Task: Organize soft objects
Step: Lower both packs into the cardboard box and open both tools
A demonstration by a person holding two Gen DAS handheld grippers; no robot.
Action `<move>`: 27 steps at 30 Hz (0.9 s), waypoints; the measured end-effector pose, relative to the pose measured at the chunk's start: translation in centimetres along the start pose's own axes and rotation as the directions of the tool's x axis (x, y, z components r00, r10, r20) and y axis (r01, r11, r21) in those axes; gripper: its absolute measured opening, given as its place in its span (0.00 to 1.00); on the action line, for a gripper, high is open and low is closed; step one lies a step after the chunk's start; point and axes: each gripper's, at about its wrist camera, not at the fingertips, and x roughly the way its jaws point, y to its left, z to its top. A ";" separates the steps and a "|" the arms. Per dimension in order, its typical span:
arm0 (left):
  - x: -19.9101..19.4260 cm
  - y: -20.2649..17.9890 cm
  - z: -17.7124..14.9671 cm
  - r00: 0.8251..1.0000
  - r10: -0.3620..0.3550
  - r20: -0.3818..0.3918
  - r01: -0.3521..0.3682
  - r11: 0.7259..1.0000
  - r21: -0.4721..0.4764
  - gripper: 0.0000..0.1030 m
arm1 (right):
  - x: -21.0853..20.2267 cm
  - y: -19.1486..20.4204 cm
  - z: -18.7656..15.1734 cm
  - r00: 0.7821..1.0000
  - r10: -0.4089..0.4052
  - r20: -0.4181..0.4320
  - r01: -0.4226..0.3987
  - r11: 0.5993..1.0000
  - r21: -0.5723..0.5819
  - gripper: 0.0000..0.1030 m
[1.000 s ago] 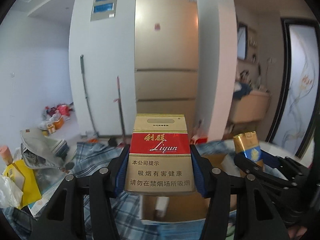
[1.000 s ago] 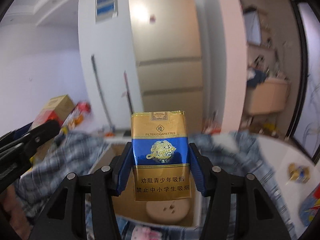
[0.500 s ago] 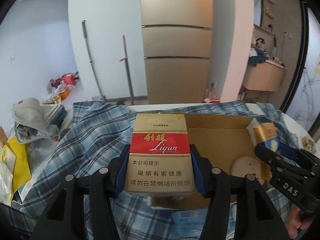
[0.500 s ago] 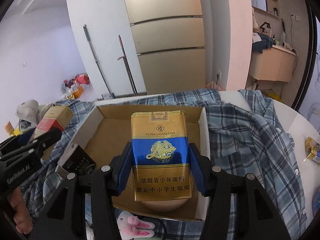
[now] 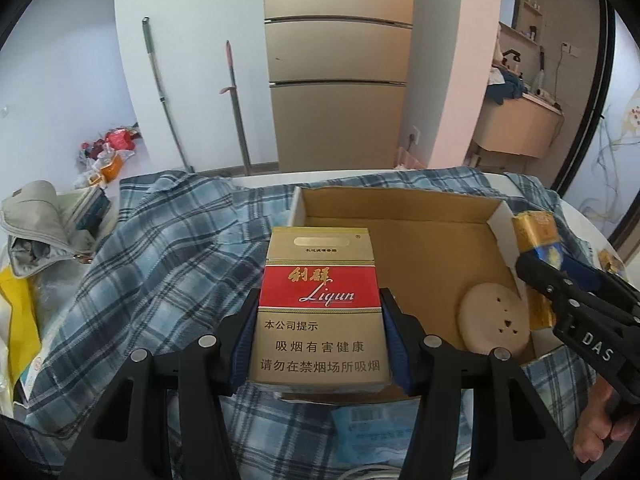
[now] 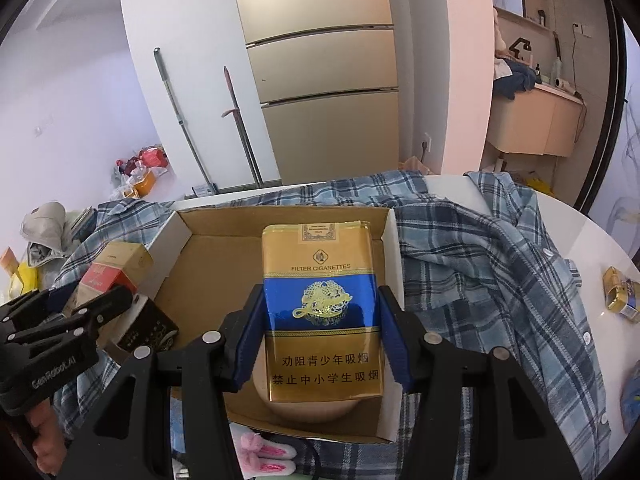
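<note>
Left gripper (image 5: 320, 336) clamped on a red-and-gold Liqun cigarette pack (image 5: 320, 300), held over the near left edge of the open brown cardboard box (image 5: 400, 216). Right gripper (image 6: 320, 336) clamped on a blue-and-gold soft cigarette pack (image 6: 320, 304) above the box interior. Box rests on a blue plaid shirt (image 6: 480, 272).

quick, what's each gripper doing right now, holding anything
Left gripper: closed on the red and gold cigarette pack.
Right gripper: closed on the blue and gold cigarette pack, over the cardboard box.
</note>
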 end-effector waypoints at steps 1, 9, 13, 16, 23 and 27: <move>0.0 -0.2 0.0 1.000 -0.020 -0.006 0.020 1.000 0.000 0.56 | 0.0 0.0 0.1 1.000 0.007 -0.003 -0.007 1.000 0.003 0.51; 1.0 -0.8 -0.5 1.000 0.001 -0.011 0.000 1.000 0.013 0.56 | 0.0 0.3 0.0 1.000 0.007 -0.002 -0.007 1.000 -0.011 0.51; 1.0 -0.7 -0.5 1.000 -0.004 0.003 0.004 1.000 0.014 0.56 | 0.2 0.3 0.0 1.000 0.013 -0.016 -0.013 1.000 -0.012 0.51; 1.3 -0.8 -0.6 1.000 -0.016 -0.011 0.016 1.000 0.018 0.56 | 0.7 0.4 -0.2 0.999 0.020 -0.035 -0.021 1.000 -0.013 0.52; 1.3 -1.0 -0.7 1.000 -0.002 0.007 0.002 1.000 0.029 0.78 | 1.2 0.5 -0.5 0.998 0.006 -0.058 -0.007 1.000 -0.014 0.65; 0.9 -1.0 -0.7 1.000 0.005 0.027 -0.006 0.999 0.034 0.81 | 1.1 0.5 -0.6 0.999 -0.008 -0.047 0.007 1.000 -0.016 0.66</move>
